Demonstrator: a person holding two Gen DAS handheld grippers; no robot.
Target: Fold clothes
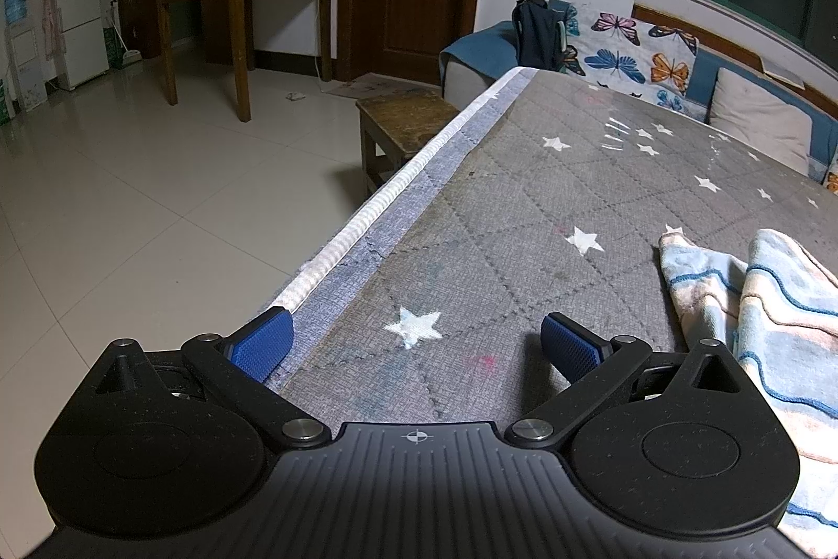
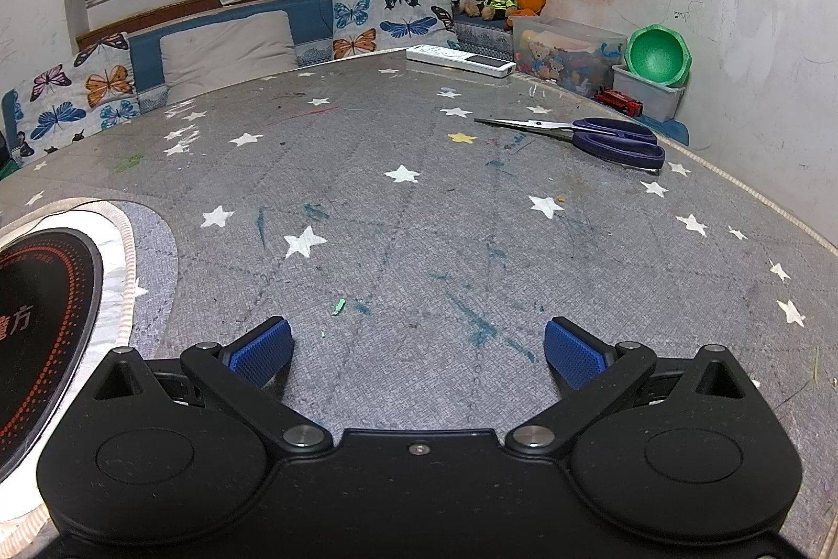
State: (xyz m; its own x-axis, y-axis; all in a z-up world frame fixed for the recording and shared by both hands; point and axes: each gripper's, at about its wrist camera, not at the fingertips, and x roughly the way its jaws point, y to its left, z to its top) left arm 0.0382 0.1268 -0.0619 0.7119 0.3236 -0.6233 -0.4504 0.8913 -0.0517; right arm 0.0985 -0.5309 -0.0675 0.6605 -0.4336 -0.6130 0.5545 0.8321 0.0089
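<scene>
Left claw: the left claw (image 1: pixel 416 341) is spread wide with nothing between its blue pads (image 1: pixel 262 341), low over the grey star-print table (image 1: pixel 471 213) near that table's edge, at the bottom of the left wrist view.
Right claw: the right claw (image 2: pixel 419 352) is also spread wide and empty, low over bare star-print cloth at the bottom of the right wrist view.
Clothes: a striped garment (image 1: pixel 775 323) in pale blue, pink and white lies crumpled at the lower right of the left wrist view, just beside the left claw's right finger and not between the fingers. It does not show in the right wrist view.
Progress: judged from the heap, folding has not begun; the garment needs spreading flat first.
Nearby on the table: scissors (image 2: pixel 602 137) lie at the right of the right wrist view, a white remote (image 2: pixel 461 60) at the far edge, and a round black cooktop (image 2: pixel 36 313) at the lower left.
Risk, grip: a pinch on a bunched fold could lift several layers together, leaving the fold crooked.
Risk, edge: the left claw works close to the table's edge, so a pull that way could drag cloth off onto the tiled floor (image 1: pixel 131 192).
Risk, clutter: a wide sweep while spreading could snag the scissors.
</scene>
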